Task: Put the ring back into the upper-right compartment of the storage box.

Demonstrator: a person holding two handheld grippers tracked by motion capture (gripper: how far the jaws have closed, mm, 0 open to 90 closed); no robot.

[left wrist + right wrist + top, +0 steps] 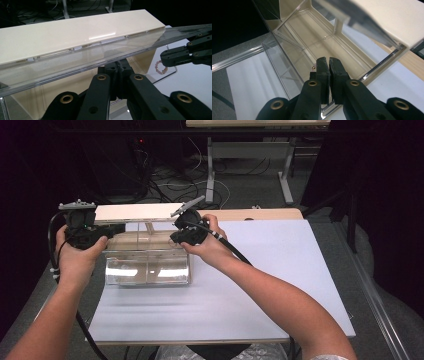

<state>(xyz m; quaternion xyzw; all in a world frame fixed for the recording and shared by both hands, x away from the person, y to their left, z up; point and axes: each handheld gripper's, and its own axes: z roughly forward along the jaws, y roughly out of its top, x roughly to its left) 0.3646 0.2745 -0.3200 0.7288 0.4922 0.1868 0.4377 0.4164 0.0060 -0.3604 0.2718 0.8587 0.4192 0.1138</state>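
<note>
A clear acrylic box (147, 270) stands at the table's left with its cream-topped lid (135, 212) raised. At the lid's left end my left gripper (117, 227) is shut on the lid's clear front edge (75, 62), the jaws (117, 65) closed just beneath it. Over the box's right end my right gripper (175, 237) is shut on a small bracelet of pink beads (160, 67), which hangs from its tips (162, 58). In the right gripper view the shut jaws (329, 60) point down at the box's cream floor (317, 32), and the bracelet is mostly hidden behind them.
The box rests on a white sheet (260, 285) over a wooden tabletop (260, 214), with open room to the right and front. Beyond the table are grey floor, loose cables (170, 182) and another table's metal legs (210, 170).
</note>
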